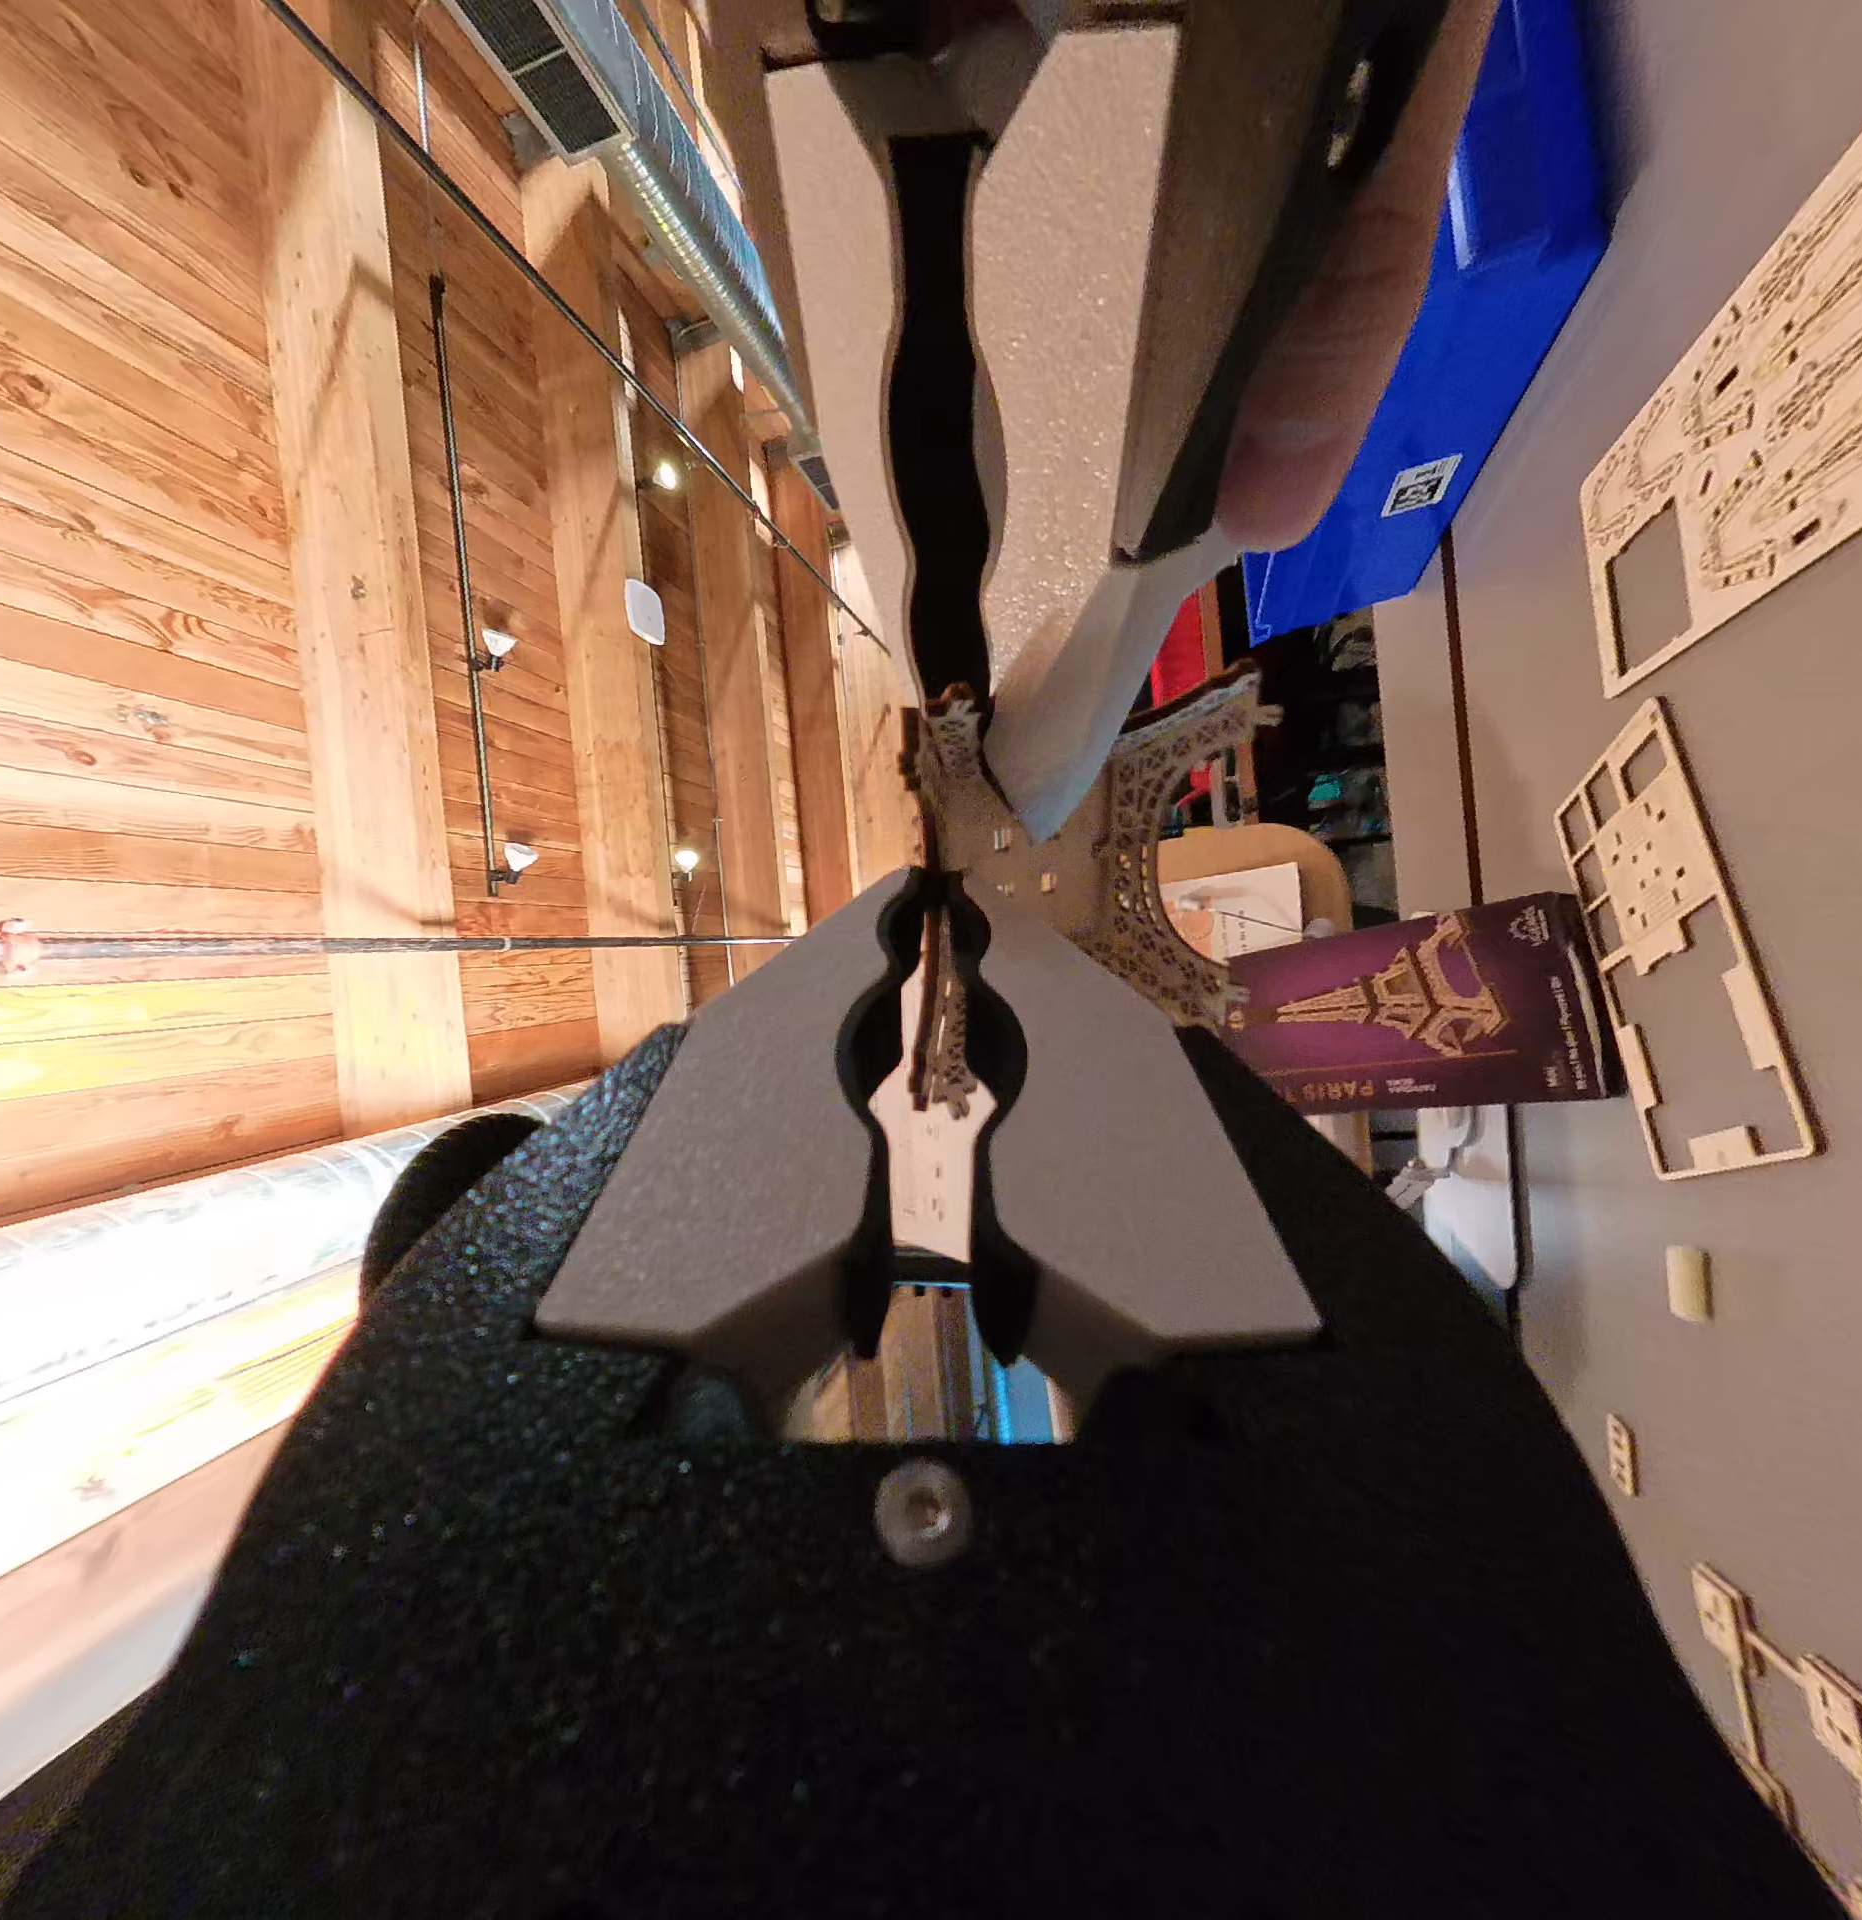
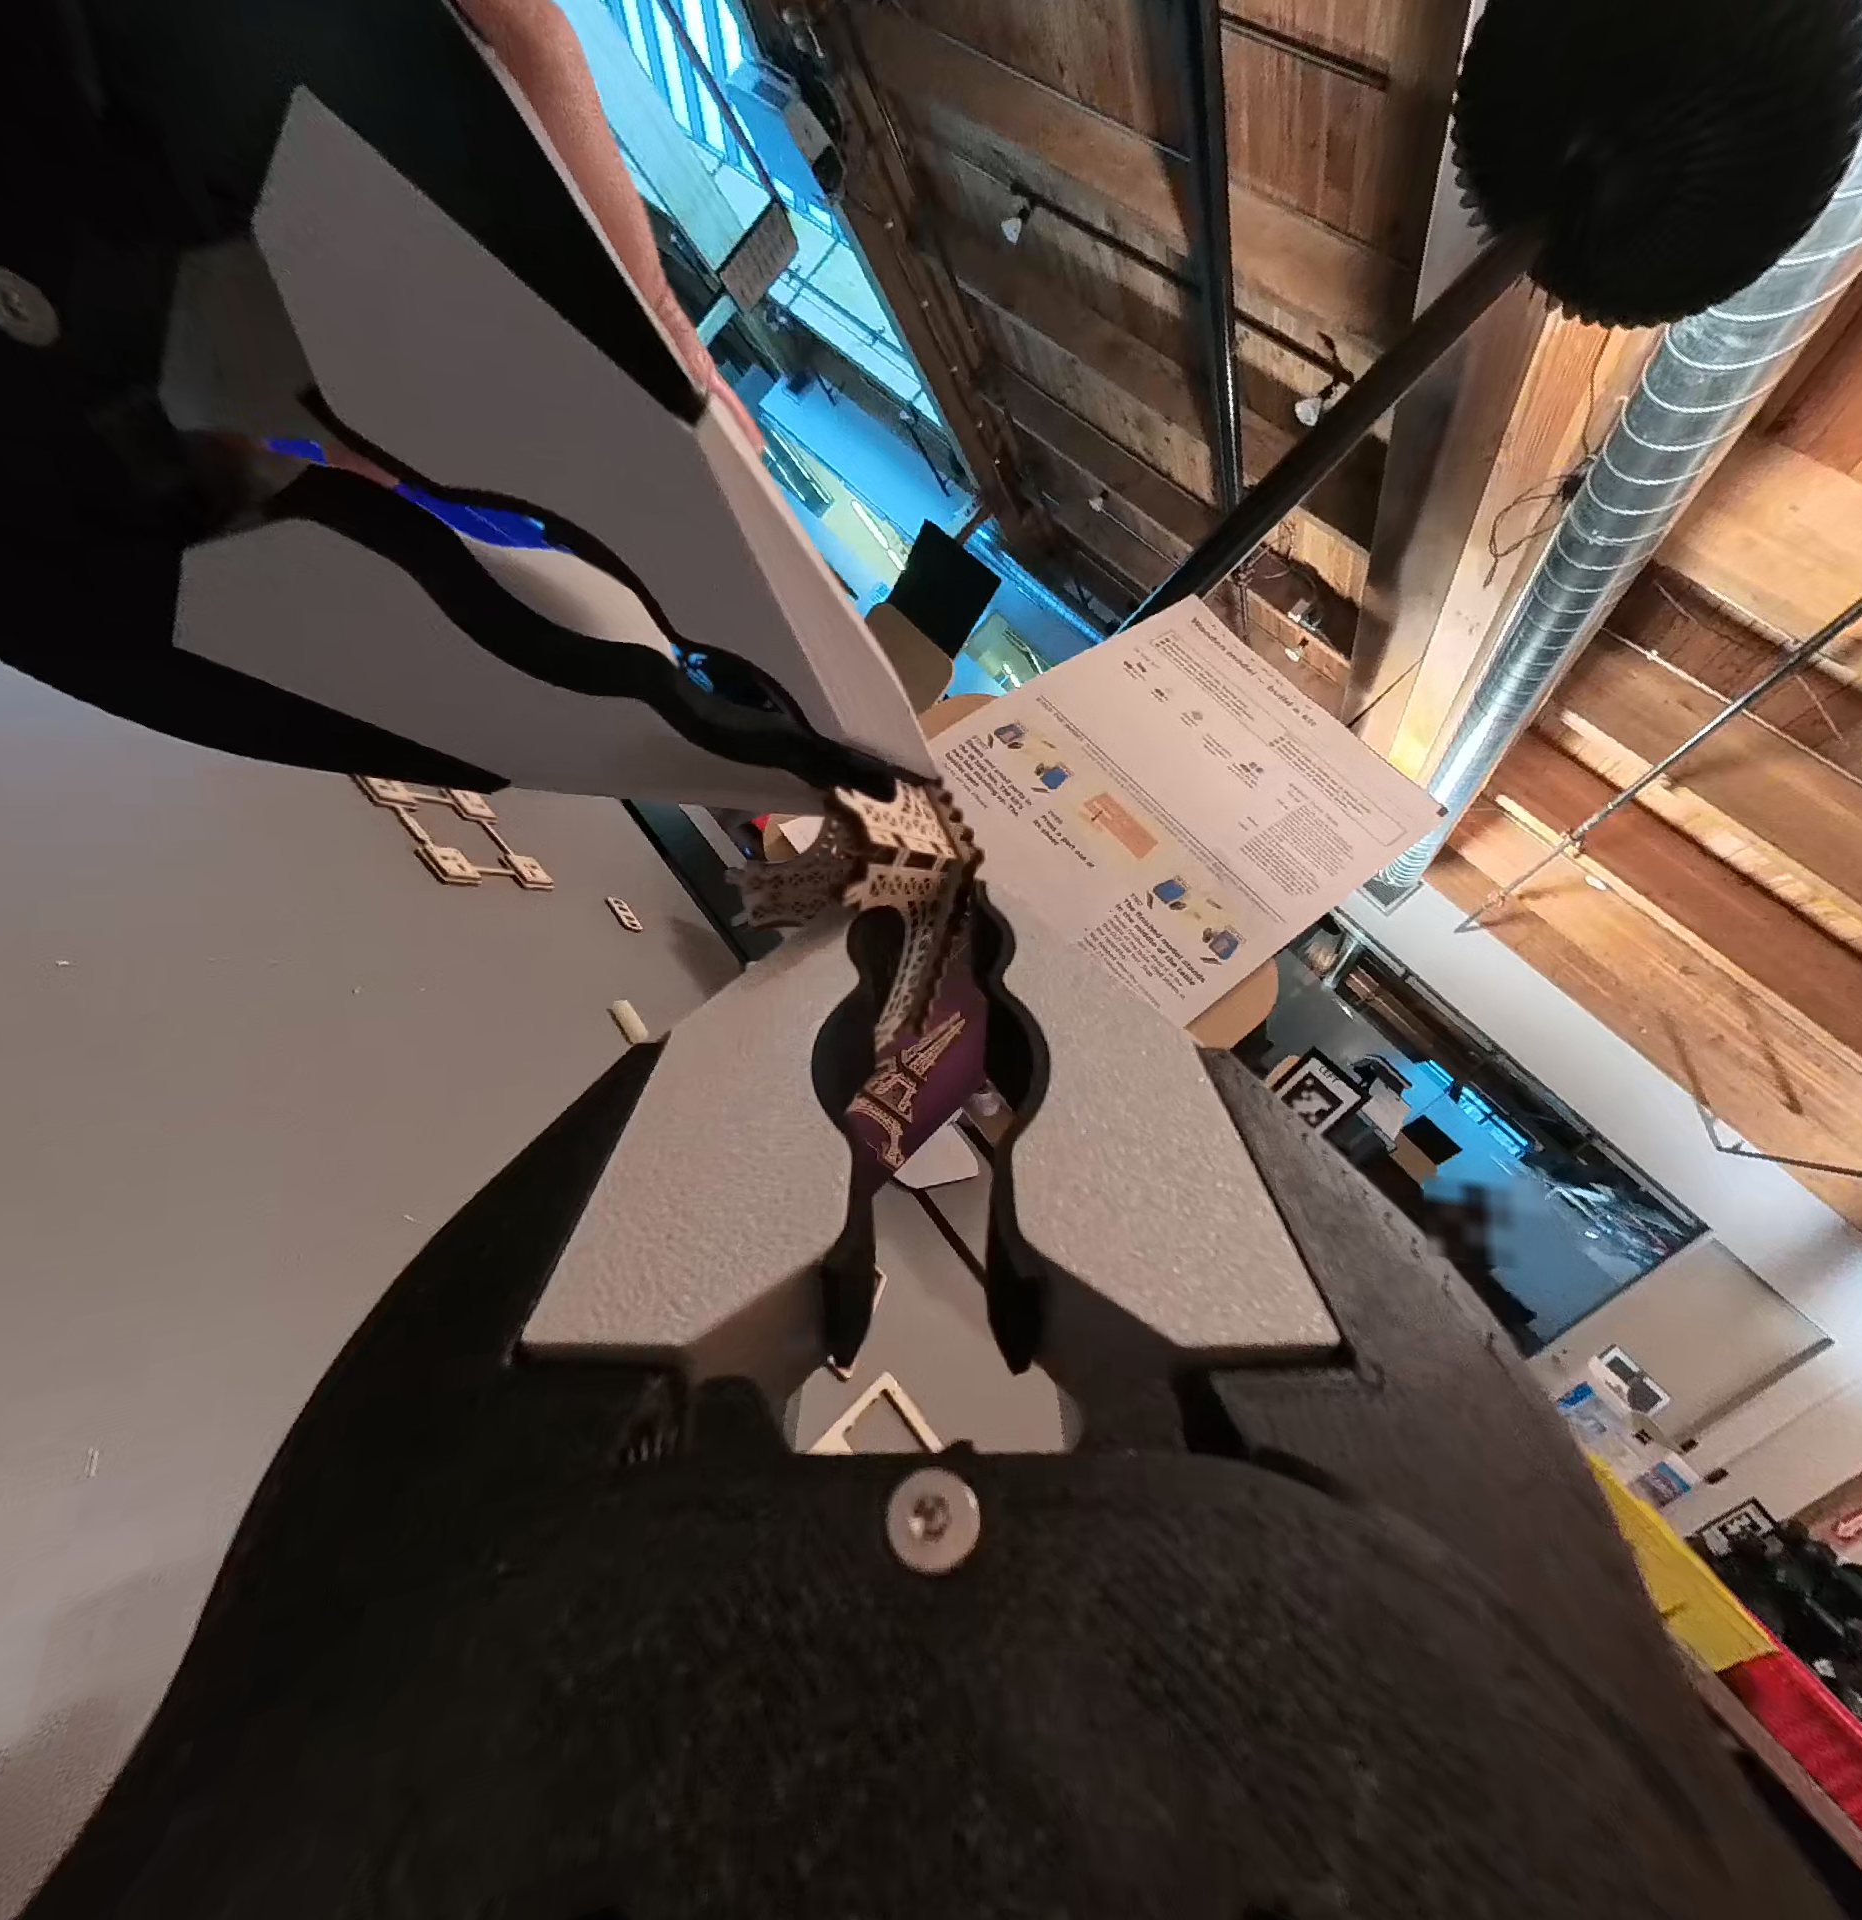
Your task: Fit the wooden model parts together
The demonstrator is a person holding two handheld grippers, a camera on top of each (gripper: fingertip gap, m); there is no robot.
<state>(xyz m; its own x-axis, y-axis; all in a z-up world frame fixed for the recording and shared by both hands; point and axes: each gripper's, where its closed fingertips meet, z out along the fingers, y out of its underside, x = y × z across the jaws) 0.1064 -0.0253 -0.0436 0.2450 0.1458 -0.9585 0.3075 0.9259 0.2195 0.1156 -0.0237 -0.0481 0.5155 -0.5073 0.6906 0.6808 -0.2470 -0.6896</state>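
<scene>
L gripper (image 1: 942, 914) nearly closed, pinching thin lattice wood part (image 1: 942, 1023) edge-on at fingertips; long axis runs along fingers. R gripper (image 2: 963, 914) likewise clamped on arched tower piece (image 2: 854, 862), meeting head-on, tips nearly touching. Judgement: seating tab in slot needs aligned push along that axis. Laser-cut ply, brittle lacework. Farther: gray table (image 1: 1675, 1351), cut-out sheets (image 1: 1685, 935), purple box (image 1: 1426, 1003).

Left wrist view: rolled sideways, table (image 1: 1685, 1039) seen at right, close on model (image 1: 1062, 862) | Right wrist view: tilted, table (image 2: 231, 1039) at left, equally close | Shared: model (image 2: 885, 852), box (image 1: 1426, 1008), opposing gripper tips.
</scene>
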